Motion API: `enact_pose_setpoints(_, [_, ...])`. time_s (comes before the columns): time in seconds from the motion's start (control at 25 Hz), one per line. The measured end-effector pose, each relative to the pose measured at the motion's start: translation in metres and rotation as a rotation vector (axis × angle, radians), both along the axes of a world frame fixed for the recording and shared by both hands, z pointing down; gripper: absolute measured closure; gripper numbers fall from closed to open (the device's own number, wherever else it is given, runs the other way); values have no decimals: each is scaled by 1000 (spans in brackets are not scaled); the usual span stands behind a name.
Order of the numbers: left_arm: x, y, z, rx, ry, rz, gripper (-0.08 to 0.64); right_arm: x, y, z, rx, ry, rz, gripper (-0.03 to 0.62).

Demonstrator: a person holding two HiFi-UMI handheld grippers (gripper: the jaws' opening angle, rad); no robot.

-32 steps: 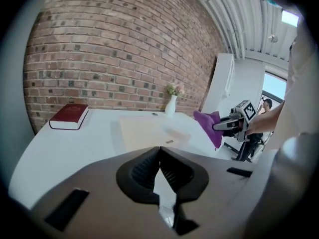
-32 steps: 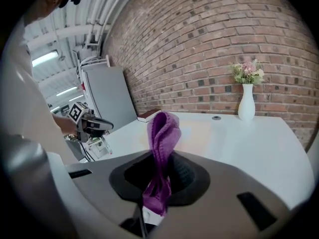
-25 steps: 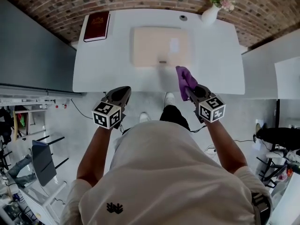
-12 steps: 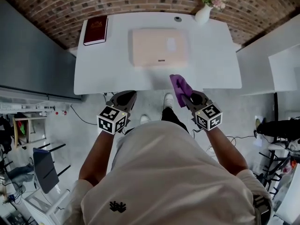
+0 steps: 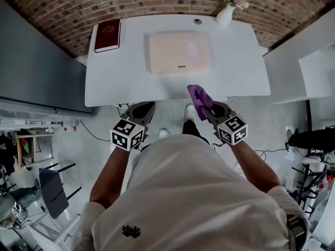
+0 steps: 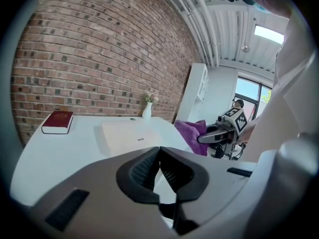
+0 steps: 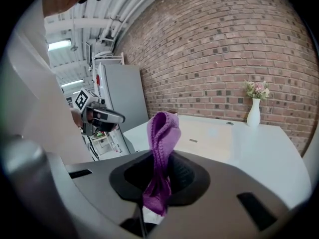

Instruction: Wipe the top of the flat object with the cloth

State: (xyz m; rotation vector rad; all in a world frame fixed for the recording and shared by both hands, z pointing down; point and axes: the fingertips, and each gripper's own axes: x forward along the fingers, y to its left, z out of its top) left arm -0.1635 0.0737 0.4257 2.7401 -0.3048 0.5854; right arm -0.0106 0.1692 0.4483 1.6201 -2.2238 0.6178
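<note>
A flat beige object point(image 5: 179, 52) lies in the middle of the white table point(image 5: 120, 77); it also shows in the left gripper view point(image 6: 130, 133) and the right gripper view point(image 7: 209, 136). My right gripper point(image 5: 209, 109) is shut on a purple cloth point(image 5: 199, 99), which sticks up from its jaws point(image 7: 162, 148) over the table's front edge, short of the flat object. My left gripper point(image 5: 142, 110) hangs just off the front edge, shut and holding nothing, its pads point(image 6: 149, 166) pressed together.
A dark red book point(image 5: 107, 34) lies at the table's far left corner. At the far right stands a white vase with flowers point(image 5: 226, 13), and a small round disc point(image 5: 197, 21) lies near it. A brick wall runs behind the table, a grey partition on the left.
The right gripper with the cloth has drawn back a little toward the table's front edge and drifted left. The left gripper has shifted slightly right. Both stay shut.
</note>
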Motion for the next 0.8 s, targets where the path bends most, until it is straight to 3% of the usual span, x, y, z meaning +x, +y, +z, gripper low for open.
enact_pose_setpoints(0.36, [-26,0,9,-10,-22,-51,537,-24,-9,1,-1,3,-72,514])
enact_pose_setpoints(0.8, [-23,6,21,-24,-28,-13,537,-36,2,3,-17,-36,-51,514])
